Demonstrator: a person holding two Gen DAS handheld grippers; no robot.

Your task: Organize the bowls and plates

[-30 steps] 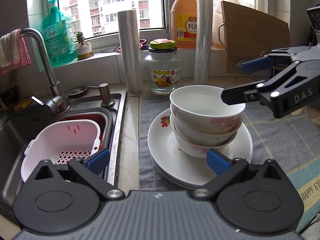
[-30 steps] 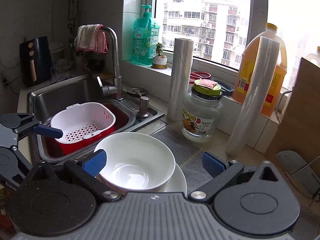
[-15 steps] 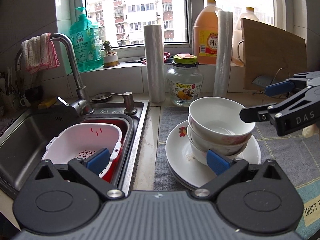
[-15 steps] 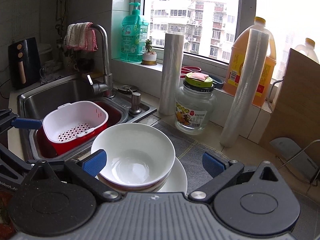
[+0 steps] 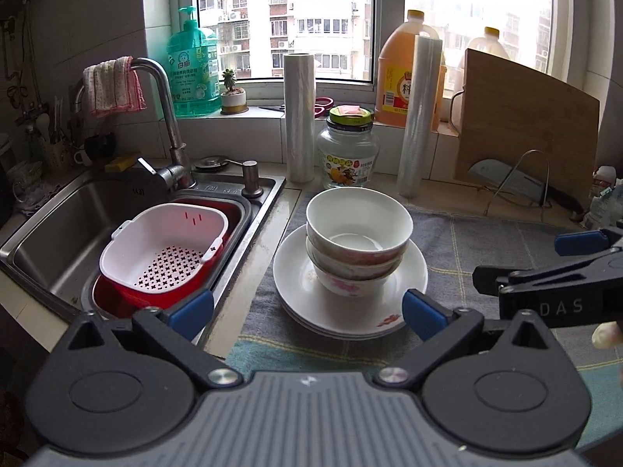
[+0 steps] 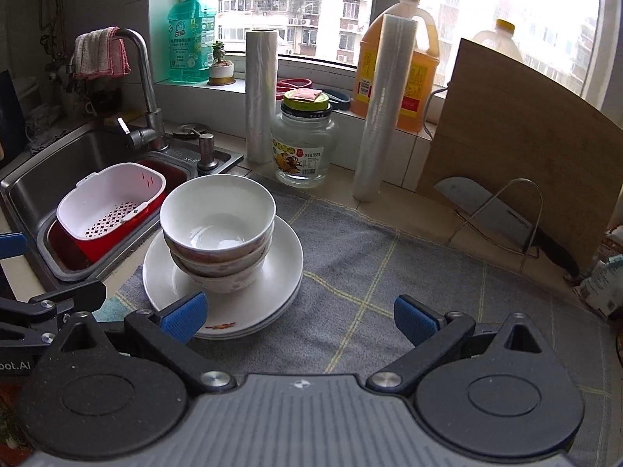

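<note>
Three white bowls (image 5: 358, 218) sit nested on a small stack of white plates (image 5: 296, 272) with a flower print, on a grey cloth mat. In the left wrist view my left gripper (image 5: 307, 311) is open just in front of the plates, touching nothing. My right gripper (image 5: 533, 262) shows at the right, apart from the stack. In the right wrist view the bowls (image 6: 218, 210) and plates (image 6: 284, 257) lie left of centre. The right gripper (image 6: 299, 315) is open and empty, its left pad near the plate rim. The left gripper (image 6: 50, 303) shows at the left edge.
Left of the mat (image 6: 389, 272) is a steel sink (image 5: 58, 214) holding a white colander (image 5: 163, 249) in a red basin, with a faucet (image 5: 167, 124). Behind stand a glass jar (image 5: 348, 151), two plastic-wrap rolls (image 5: 299, 116), an oil jug (image 5: 393, 85), a cutting board (image 5: 525, 124) and a cleaver (image 6: 486, 210).
Both grippers have drawn back from the bowl stack, which now looks smaller and farther. The right gripper has shifted right and lower in the left view. The stack has not moved.
</note>
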